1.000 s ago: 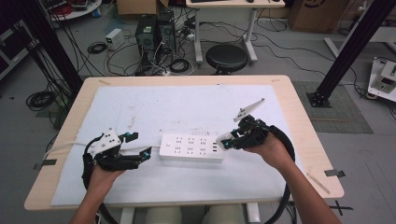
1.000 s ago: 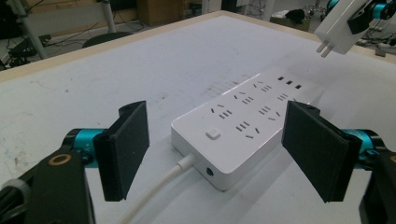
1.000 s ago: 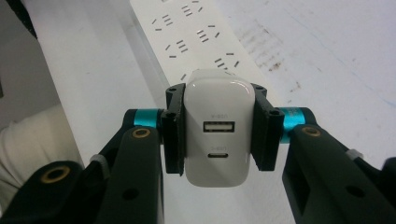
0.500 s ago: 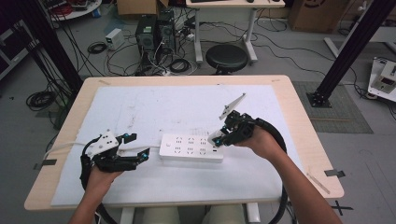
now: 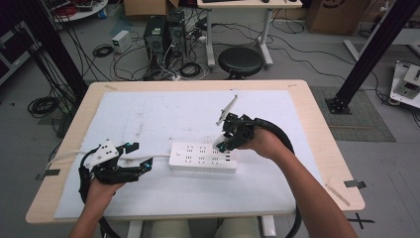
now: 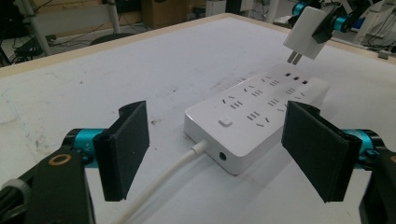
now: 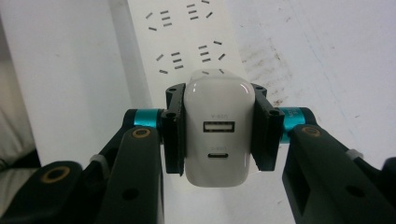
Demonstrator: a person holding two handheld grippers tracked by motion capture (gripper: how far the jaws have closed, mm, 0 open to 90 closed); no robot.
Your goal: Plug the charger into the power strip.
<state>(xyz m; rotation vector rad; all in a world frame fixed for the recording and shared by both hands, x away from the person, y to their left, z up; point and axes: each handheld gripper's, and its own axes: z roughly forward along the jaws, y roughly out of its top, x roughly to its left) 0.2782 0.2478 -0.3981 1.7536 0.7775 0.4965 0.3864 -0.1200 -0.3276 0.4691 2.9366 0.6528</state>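
Right gripper view, tool (image 7: 215,135) clamping glossy rounded charger (image 7: 215,112)

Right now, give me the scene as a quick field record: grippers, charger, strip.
left gripper: open, jaws wide apart, low over the table, aimed at the strip's cord end
right gripper: shut on the charger
charger: white, two ports facing the right gripper view, prongs pointing down, above the strip, not plugged in
strip: white power strip flat on the mat, sockets bare
cord: white, leaves the strip end nearest the left gripper
mat: white, covers the table
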